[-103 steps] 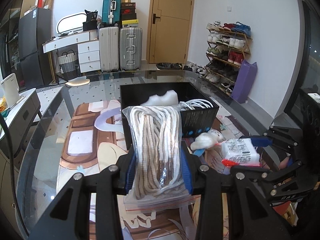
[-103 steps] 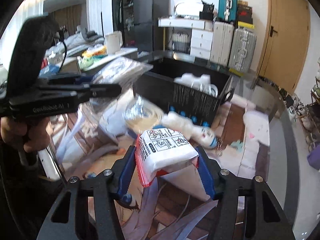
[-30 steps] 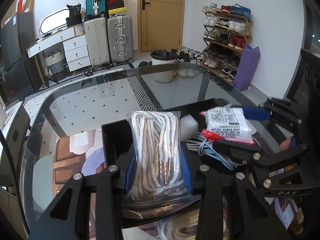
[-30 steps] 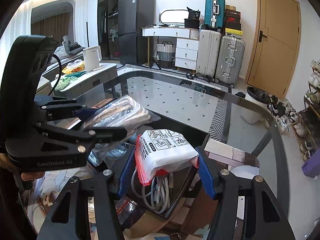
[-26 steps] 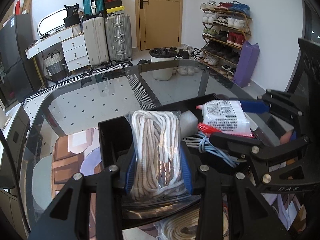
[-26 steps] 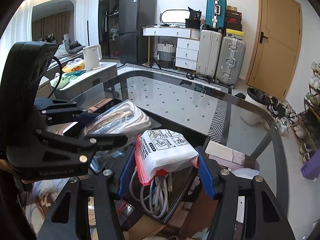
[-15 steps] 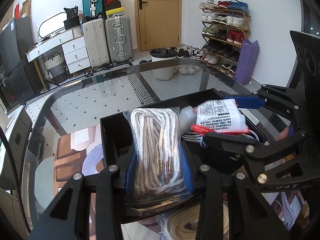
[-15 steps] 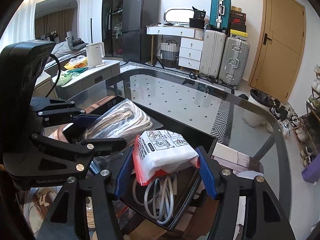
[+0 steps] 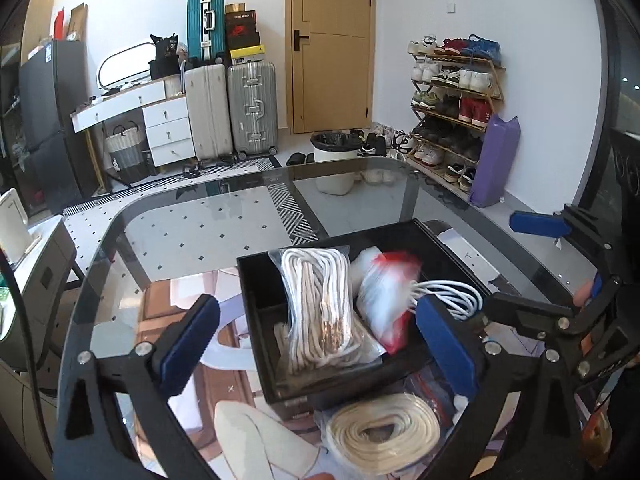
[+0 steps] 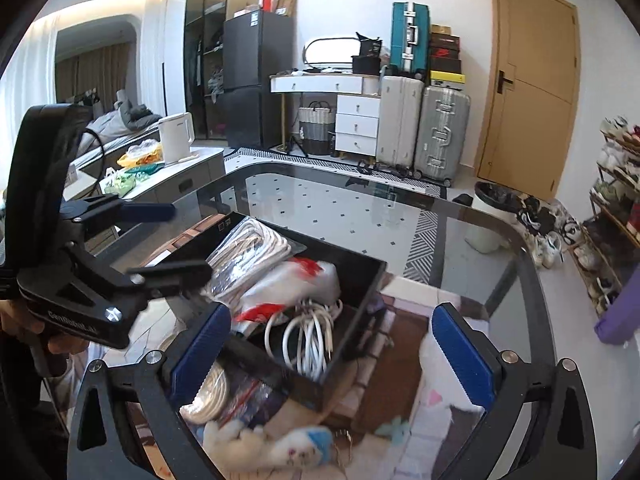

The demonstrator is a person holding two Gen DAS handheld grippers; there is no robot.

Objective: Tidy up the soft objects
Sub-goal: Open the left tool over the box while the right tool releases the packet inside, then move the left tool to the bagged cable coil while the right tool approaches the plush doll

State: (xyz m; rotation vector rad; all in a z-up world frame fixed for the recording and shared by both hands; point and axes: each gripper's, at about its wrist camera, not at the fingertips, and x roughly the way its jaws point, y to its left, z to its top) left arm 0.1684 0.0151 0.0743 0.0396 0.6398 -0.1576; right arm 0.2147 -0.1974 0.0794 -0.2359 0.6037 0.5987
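Both bags released since the earlier frames: clear bag of white rope (image 9: pixel 316 304) and red-white packet (image 9: pixel 384 300) lie in black box (image 9: pixel 452 252). Left gripper (image 9: pixel 316 338), right gripper (image 10: pixel 330 346) jaws opening, empty. Drop step finishing; next, probably fetch cream rope coil (image 9: pixel 384 436).

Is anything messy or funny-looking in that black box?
A bit. In the black box, the red-and-white packet lies tilted and blurry on the white cable coil, as if just dropped. The bag of rope leans beside it. Both grippers' jaws are opening, with nothing between them.
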